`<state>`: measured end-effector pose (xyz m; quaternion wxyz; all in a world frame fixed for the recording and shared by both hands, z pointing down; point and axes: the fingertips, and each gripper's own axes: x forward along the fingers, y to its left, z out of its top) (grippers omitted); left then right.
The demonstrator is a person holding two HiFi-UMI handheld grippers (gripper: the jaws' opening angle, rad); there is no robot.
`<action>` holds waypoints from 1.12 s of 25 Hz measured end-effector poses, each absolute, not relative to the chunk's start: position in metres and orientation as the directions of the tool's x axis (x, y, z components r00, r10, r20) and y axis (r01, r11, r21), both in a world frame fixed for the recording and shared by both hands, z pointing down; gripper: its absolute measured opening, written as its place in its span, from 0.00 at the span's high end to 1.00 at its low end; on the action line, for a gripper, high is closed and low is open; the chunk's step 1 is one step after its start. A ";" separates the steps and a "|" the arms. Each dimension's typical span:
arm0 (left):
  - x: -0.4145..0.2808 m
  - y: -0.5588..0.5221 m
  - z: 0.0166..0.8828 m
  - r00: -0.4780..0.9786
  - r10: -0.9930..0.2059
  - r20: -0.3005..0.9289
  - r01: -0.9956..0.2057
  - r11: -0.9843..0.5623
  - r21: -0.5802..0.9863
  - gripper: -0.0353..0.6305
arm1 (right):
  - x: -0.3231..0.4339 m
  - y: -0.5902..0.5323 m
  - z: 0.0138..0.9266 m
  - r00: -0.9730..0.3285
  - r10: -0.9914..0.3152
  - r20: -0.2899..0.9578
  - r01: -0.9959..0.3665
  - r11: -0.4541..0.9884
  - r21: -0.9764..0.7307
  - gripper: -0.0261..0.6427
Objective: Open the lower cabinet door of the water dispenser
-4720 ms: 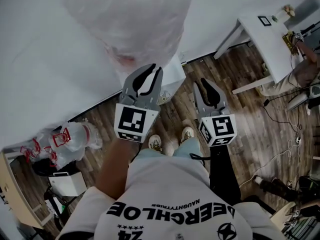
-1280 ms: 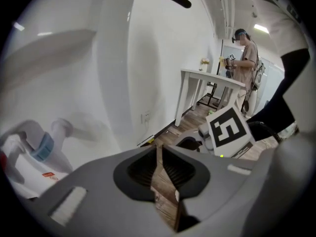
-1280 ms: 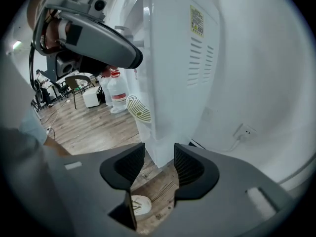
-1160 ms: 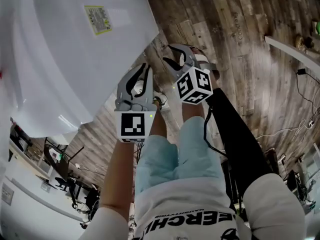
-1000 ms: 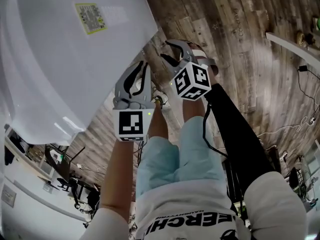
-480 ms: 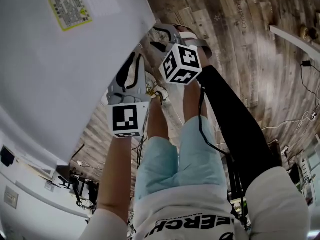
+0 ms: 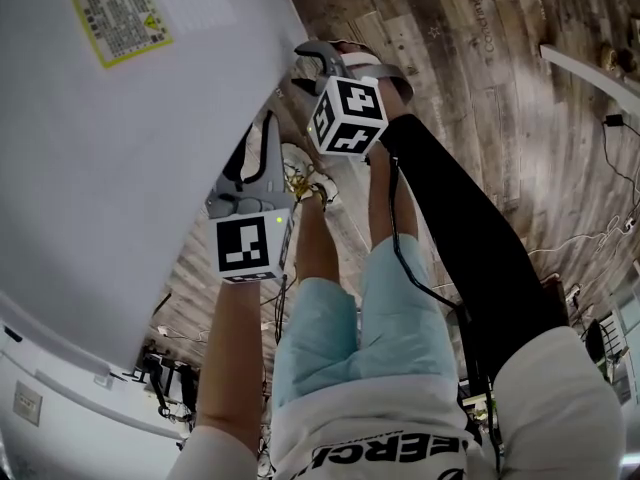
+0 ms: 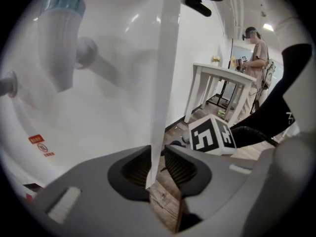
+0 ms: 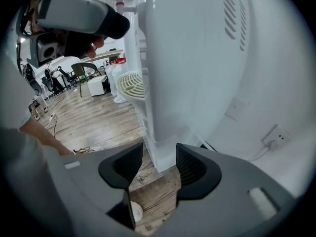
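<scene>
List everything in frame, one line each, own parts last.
water dispenser: 1, white, left in head view, fills both gripper views
label: 1, yellow, on dispenser's panel
tap: 1, white, blue cap, dispenser front
drip grille: 1, cream, dispenser front
floor: wood, grey-brown
table: 1, white, background
bystander: 1, tan top, by the table
wall socket: 1, white, wall beside dispenser
shorts: light blue, wearer's legs
sleeve: 1, black, right arm
left gripper: grey, jaws narrowly apart, dispenser's edge lined up between, nothing clamped
right gripper: grey, jaws just opening, now wide, dispenser's bottom corner seen between, ungripped
</scene>
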<state>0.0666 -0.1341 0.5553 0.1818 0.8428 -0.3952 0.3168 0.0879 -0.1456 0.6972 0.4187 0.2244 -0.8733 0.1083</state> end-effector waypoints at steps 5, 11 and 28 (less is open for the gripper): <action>0.065 -0.136 0.553 0.484 -0.551 0.680 -0.781 -0.622 0.053 0.82 | 0.083 -0.152 0.701 -0.546 -0.300 0.783 -0.486 0.874 -0.004 0.67; 0.062 -0.139 0.552 0.487 -0.556 0.674 -0.783 -0.619 0.054 0.82 | 0.076 -0.158 0.703 -0.548 -0.301 0.781 -0.476 0.880 0.006 0.67; 0.064 -0.143 0.548 0.498 -0.579 0.646 -0.799 -0.596 0.082 0.82 | 0.077 -0.161 0.702 -0.555 -0.294 0.778 -0.472 0.882 -0.003 0.68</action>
